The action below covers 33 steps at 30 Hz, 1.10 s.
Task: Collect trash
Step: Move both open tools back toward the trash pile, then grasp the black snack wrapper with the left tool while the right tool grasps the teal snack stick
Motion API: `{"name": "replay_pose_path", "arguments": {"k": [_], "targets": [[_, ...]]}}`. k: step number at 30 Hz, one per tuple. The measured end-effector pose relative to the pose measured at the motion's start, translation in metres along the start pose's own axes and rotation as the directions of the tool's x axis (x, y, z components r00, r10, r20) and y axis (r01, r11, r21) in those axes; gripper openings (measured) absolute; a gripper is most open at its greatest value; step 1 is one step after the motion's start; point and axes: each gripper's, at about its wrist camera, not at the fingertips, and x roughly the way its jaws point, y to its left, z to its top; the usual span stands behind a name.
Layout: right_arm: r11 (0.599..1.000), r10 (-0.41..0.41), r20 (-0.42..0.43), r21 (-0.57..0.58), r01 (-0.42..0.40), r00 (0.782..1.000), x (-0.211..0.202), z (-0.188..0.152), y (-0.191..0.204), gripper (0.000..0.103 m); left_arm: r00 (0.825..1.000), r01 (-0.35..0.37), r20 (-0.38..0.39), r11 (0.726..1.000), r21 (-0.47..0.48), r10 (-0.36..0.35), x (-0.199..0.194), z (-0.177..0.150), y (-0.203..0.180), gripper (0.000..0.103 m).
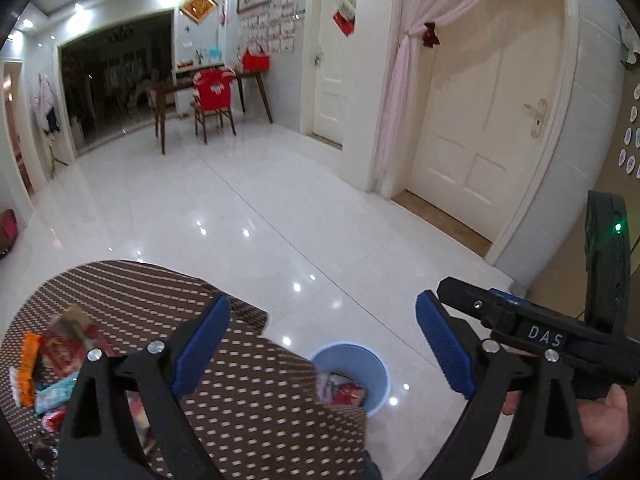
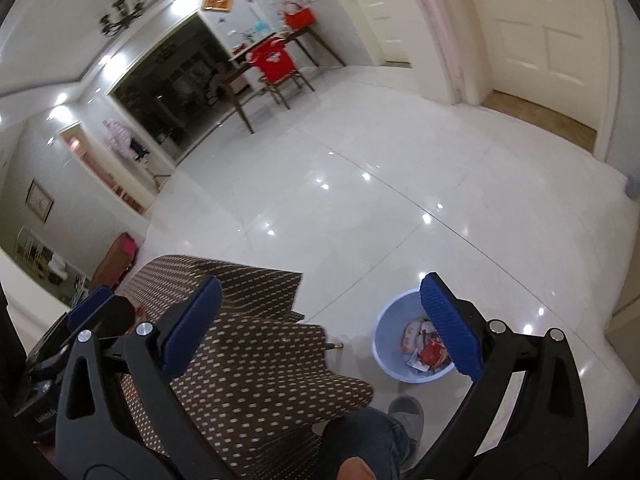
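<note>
Both black, blue-padded grippers, left gripper (image 1: 322, 344) & right gripper (image 2: 320, 326), gape empty; pale-blue plastic bin (image 2: 386, 344) w/ wrappers sits below them, ready for drops.

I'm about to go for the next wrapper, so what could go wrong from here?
1. The round pale blue plastic bin stands on the glossy white floor beyond the edge of the brown dotted tablecloth, so a wrapper released early may land on cloth or floor.
2. The loose pile of colourful snack wrappers overlaps; the open left gripper may grab several and shed one.
3. A grey slipper sits beside the bin and might nudge it.
</note>
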Motion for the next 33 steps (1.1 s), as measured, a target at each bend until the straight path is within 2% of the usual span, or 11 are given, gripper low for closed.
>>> {"name": "replay_pose_path", "arguments": {"k": [4, 10, 18, 25, 33], "targets": [[0.996, 0.033, -0.022, -0.084, -0.035, 0.999, 0.001, -0.006, 0.034, 0.097, 0.998, -0.040, 0.042, 0.999, -0.013, 0.041, -0.024, -0.007, 0.018, 0.092], [0.975, 0.067, -0.065, -0.206, -0.079, 0.996, 0.012, -0.020, 0.087, 0.097, 0.996, -0.066, 0.054, 0.995, -0.078, 0.070, -0.053, -0.025, 0.060, 0.092], [0.932, 0.122, -0.130, -0.325, -0.158, 0.984, 0.033, -0.046, 0.152, 0.097, 0.979, -0.171, 0.081, 0.973, -0.153, 0.185, -0.101, -0.062, 0.129, 0.092], [0.885, 0.140, -0.233, -0.407, -0.227, 0.962, 0.060, -0.078, 0.209, 0.097, 0.960, -0.258, 0.048, 0.942, -0.214, 0.274, -0.128, -0.099, 0.192, 0.092], [0.834, 0.143, -0.307, -0.475, -0.282, 0.941, 0.082, -0.110, 0.245, 0.097, 0.935, -0.350, -0.025, 0.914, -0.206, 0.353, -0.146, -0.156, 0.257, 0.092]]}}
